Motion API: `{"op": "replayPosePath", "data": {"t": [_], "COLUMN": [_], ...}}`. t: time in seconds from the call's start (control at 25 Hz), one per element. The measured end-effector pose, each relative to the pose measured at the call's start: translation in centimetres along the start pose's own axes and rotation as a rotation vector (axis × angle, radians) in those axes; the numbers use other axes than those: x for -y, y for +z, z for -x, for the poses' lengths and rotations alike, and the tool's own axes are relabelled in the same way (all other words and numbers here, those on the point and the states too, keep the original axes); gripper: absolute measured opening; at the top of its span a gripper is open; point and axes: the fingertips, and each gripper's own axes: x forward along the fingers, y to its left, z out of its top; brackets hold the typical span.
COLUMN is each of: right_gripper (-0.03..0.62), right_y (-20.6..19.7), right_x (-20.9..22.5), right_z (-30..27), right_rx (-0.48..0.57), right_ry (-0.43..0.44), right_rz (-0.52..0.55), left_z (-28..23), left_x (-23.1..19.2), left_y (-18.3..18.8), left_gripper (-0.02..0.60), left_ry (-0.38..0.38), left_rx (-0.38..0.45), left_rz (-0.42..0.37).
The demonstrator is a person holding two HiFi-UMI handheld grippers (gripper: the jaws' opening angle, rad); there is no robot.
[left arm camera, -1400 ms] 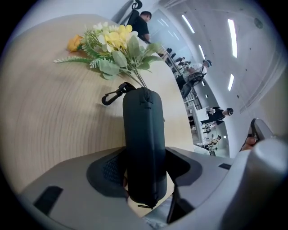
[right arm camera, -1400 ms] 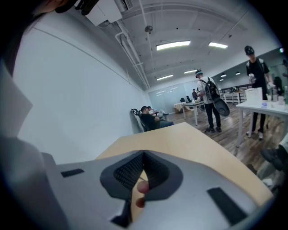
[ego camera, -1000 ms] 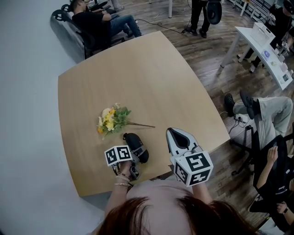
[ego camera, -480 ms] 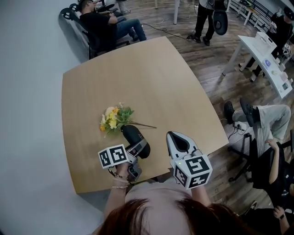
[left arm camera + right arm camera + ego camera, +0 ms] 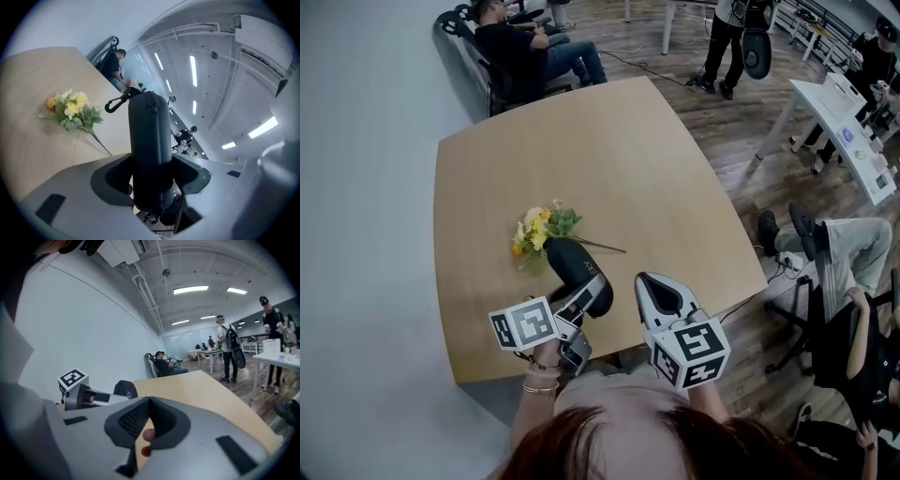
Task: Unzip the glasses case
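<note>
left gripper [image 5: 584, 298]: jaws wide, clamped across the near end of the glasses case [image 5: 574, 266].
change: a second earlier the case lay on the table [image 5: 609, 159] near its front edge; now it was lifted clear, far end tilted up by the flowers [image 5: 539, 230].
right gripper [image 5: 662, 296]: jaws together, empty, just right of the case.
zip: looked closed; clip [image 5: 114, 104] hung at the far end.
meaning: case was held up for the right gripper; unzipping not begun.
</note>
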Motion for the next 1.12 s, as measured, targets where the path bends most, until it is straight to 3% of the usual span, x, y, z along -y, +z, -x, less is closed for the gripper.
{"op": "replayPosePath", "data": {"t": [0.28, 0.56, 1.12], "right_gripper": [0.012, 0.012, 0.012], "right_y": [0.2, 1.0, 1.8], "right_x": [-1.9, -3.0, -4.7], "right_z": [0.5, 1.3, 0.8], "right_rx": [0.014, 0.036, 0.071], "right_ry": [0.040, 0.072, 0.167], "right_rz": [0.006, 0.017, 0.019], "left_z": [2.2, 3.8, 5.1], "left_x": [1.4, 5.9, 8.3], "left_y": [0.9, 3.2, 6.1], "left_gripper": [0.253, 0.253, 0.253], "left_ry": [-0.059, -0.143, -0.241], "left_rx": [0.073, 0.167, 0.280], "left_rz": [-0.023, -0.071, -0.100]}}
